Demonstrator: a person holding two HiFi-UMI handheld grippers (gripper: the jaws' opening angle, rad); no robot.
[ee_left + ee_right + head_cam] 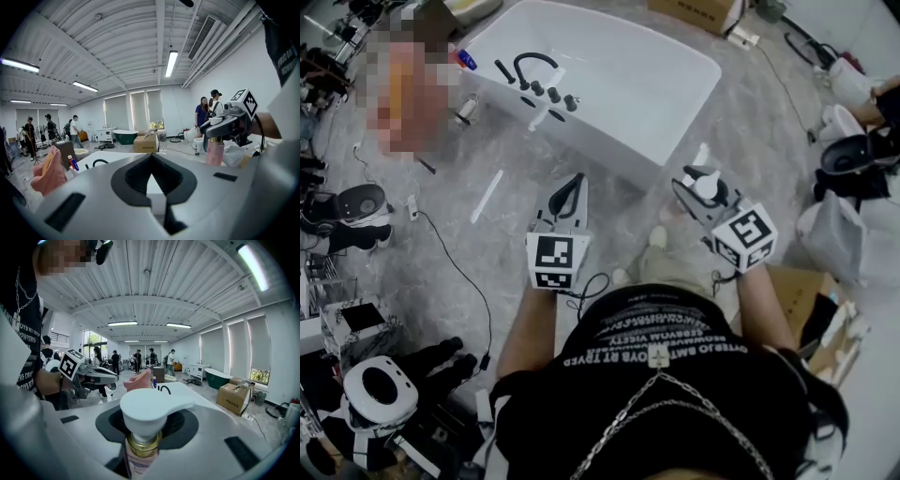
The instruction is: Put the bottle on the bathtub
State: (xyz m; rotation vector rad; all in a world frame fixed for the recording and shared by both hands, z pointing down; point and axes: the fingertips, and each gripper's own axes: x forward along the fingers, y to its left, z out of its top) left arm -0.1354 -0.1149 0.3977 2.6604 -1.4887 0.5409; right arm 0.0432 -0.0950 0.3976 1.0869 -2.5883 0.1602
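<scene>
I hold a pink bottle (140,460) with a gold collar and a white pump head (706,185) in my right gripper (145,427), which is shut on its neck. It hangs upright above the floor, just short of the near corner of the white bathtub (619,84). From the left gripper view the bottle (215,151) hangs under the right gripper (225,124). My left gripper (577,178) is beside it, shut, with nothing between its tips (150,157). A black faucet (532,70) sits on the tub's left rim.
A small blue bottle with a red cap (466,59) stands on the tub's far left corner. A pink cloth (47,171) hangs beside the tub. A cable (459,272) and a white strip (487,195) lie on the floor. Cardboard boxes (694,11) and several people stand farther off.
</scene>
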